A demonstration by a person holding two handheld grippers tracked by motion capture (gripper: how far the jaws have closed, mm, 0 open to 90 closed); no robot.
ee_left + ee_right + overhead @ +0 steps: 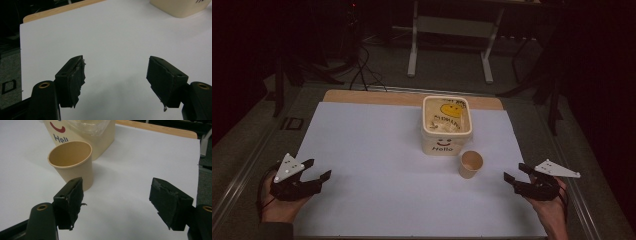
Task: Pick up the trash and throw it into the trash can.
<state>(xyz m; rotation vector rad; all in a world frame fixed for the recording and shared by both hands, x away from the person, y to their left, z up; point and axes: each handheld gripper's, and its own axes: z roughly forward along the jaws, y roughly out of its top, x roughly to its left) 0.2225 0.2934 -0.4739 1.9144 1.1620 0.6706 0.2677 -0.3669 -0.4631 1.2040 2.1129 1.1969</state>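
paper cup (pixel 71 162) stands upright on the worktop (pixel 377 150), just beside the cream tub (pixel 446 125). it looks light and crushable, so grip its wall gently. your left tongs (pixel 316 170) and right tongs (pixel 515 172) both gape apart, empty.

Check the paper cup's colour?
The paper cup is plain tan, no print. Shows best in the right gripper view.

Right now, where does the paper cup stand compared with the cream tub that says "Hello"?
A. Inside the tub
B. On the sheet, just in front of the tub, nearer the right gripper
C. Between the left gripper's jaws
B: the paper cup stands upright on the white sheet, just before the tub, nearer the right gripper.
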